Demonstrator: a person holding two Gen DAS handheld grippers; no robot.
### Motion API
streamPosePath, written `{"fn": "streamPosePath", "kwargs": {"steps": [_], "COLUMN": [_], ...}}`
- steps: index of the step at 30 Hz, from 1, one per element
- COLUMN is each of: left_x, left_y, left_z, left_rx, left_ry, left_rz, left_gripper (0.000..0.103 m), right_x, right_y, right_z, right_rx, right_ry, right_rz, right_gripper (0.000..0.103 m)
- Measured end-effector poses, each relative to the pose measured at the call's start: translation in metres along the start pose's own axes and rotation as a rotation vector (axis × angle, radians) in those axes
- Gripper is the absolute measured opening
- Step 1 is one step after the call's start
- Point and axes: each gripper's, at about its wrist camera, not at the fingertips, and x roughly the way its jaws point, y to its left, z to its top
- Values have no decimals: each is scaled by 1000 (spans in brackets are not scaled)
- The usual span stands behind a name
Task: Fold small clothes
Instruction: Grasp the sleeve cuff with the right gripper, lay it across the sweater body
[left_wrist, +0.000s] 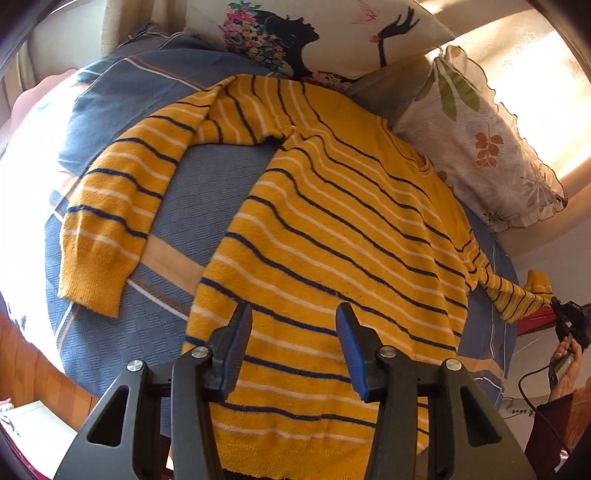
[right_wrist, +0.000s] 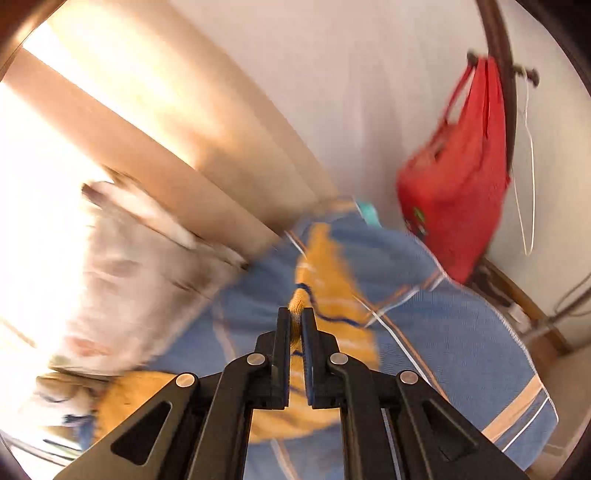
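Note:
A yellow sweater (left_wrist: 332, 221) with navy and white stripes lies spread flat on a blue checked bedcover (left_wrist: 214, 192). Its left sleeve (left_wrist: 122, 192) bends down toward the near side. My left gripper (left_wrist: 295, 325) hovers open over the sweater's hem, and its blue pads (left_wrist: 236, 343) touch no cloth. The right sleeve (left_wrist: 517, 295) is stretched out past the bed's edge, pinched at its cuff by my right gripper (left_wrist: 556, 304). In the blurred right wrist view, that gripper (right_wrist: 295, 314) is shut on a fold of yellow sleeve (right_wrist: 299, 299).
A printed pillow (left_wrist: 332, 29) and a leaf-patterned pillow (left_wrist: 480, 147) lie at the head of the bed. A red bag (right_wrist: 458, 192) hangs on the wall by the bed. A person's hand (left_wrist: 565, 369) and a cable show at the right.

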Motion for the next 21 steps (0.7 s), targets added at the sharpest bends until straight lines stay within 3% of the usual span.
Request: {"fn": "streamPosePath", "kwargs": {"steps": [4,9,12,13,14,15,21], "left_x": [11,32,38,40,41,41,34], "left_y": [-21,-38,-54,-59,-65,-70,-77], "left_z": [0,-2,-3,-4,-5,-7,-20], "left_rx": [58,99,139,154,170,184,234], "left_ry": [26,93,116,119,122,124,107], "left_rz": [-22,-36,-40,-43,-46,-48,-30], "left_gripper": [46,46,46,46,46,46,46], "right_x": [-48,-53,-49,-50,-47,-43,7], "right_y": [-39,-123,-139,-137,-125,-106,11], "right_z": [-41,-105,-124,-124,-123,-121,-115], "right_rx": [52,168,178,138,83,-5,-587], "right_ry": [-35,66,102,105,105,92,43], "right_rz": [60,-120,-102,-91,-84,-83,-187], "right_gripper": [1,5,8,16,42,63,64]}}
